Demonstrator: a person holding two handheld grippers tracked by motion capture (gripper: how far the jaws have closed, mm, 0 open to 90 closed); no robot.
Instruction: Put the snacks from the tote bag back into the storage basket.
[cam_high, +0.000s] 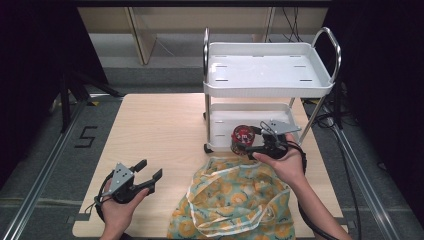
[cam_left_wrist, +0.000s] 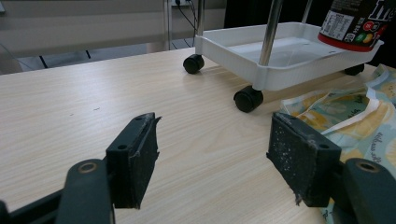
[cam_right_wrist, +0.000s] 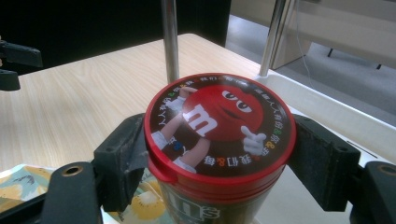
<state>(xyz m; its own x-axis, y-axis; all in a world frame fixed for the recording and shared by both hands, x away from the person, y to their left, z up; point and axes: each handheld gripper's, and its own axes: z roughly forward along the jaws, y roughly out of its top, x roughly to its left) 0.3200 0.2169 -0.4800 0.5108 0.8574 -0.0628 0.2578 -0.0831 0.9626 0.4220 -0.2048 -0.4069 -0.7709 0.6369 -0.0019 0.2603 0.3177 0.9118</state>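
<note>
Right gripper (cam_right_wrist: 217, 154) jaws clamp the candy tub (cam_right_wrist: 219, 140) just under its lid — rigid, slick plastic, probably light; left gripper (cam_left_wrist: 219, 158) jaws wide, empty.

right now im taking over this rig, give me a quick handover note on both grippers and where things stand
Right gripper: shut on the red-lidded candy canister, held upright in the air at the front edge of the white cart, by its lower tray.
Left gripper: open, nothing between its jaws, over the wooden table.
Patterned cloth bag: lies on the table in front of the cart, below the canister.
Done: canister gripped and lifted.
Left: probably set it on a cart tray, then release. Both trays look bare.
</note>
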